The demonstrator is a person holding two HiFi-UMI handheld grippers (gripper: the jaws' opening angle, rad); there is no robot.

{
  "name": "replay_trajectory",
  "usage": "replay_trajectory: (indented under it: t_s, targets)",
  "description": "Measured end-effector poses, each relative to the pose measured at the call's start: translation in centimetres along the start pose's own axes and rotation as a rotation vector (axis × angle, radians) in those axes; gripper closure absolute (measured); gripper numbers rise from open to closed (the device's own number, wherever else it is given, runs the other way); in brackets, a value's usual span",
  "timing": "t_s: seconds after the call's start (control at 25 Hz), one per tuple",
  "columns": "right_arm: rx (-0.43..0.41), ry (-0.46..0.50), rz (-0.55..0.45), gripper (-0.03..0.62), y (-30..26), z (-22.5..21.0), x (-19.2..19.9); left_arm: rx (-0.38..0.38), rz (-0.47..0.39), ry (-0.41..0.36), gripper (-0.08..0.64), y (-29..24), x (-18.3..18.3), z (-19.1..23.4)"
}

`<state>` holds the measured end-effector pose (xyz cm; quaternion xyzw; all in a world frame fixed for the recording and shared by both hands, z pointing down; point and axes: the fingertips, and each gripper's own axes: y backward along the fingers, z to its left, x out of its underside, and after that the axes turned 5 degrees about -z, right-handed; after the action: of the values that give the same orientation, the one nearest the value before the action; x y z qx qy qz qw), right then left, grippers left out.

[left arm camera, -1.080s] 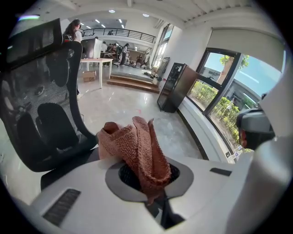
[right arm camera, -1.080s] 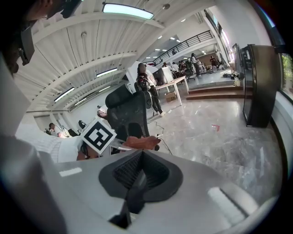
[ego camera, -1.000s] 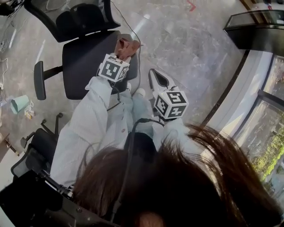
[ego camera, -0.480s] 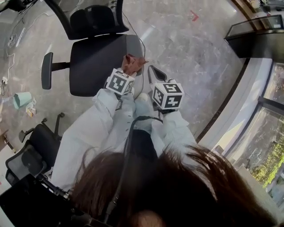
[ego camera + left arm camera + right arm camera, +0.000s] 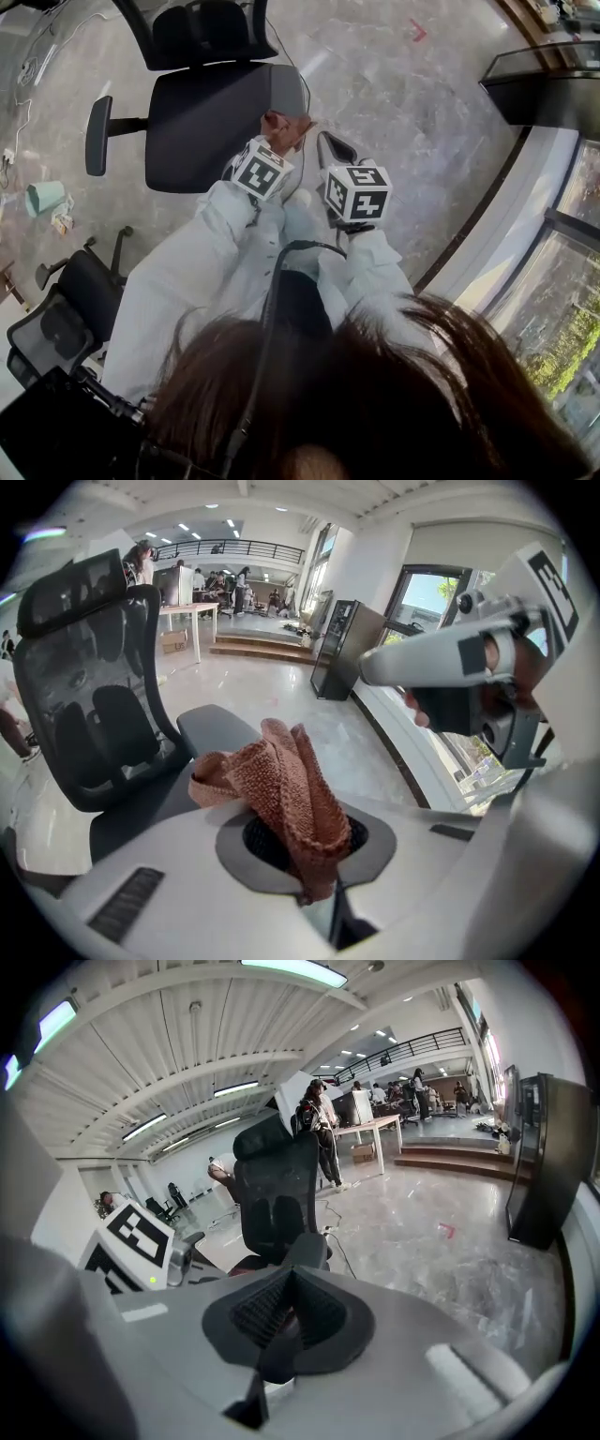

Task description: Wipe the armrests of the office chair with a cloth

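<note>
**Cloth poised at the near armrest, wiping about to start**

The office chair (image 5: 220, 127) has two armrests. The far armrest (image 5: 97, 136) is on its left edge. The left gripper (image 5: 317, 892) is clamped on the one brown cloth (image 5: 281, 789), just short of the near armrest (image 5: 217, 728). The next move is probably lowering the cloth onto that pad. The right gripper (image 5: 281, 1330) has its jaws together and holds nothing.
</note>
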<state>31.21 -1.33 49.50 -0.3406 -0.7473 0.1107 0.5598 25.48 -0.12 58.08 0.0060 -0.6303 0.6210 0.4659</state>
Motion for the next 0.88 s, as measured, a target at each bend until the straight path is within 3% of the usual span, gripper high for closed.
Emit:
replay_trajectory:
  t_s: [0.32,0.6,0.72,0.88]
  targets:
    - [0.019,-0.036,0.08,0.592,-1.5,-2.4,2.4,-0.027,0.008,-0.004,0.523,-5.0,-5.3,6.4]
    - [0.015,-0.02,0.136,0.592,-5.3,-4.1,1.8,-0.141,0.017,-0.016,0.523,-9.7,-10.0,14.6]
    - [0.021,-0.022,0.138,0.592,-5.2,-3.8,1.8,-0.134,0.032,0.006,0.523,-10.0,-9.9,15.3]
    - [0.032,-0.045,0.134,0.592,-5.0,-4.5,2.0,-0.122,0.033,-0.048,0.523,-9.9,-10.1,13.6]
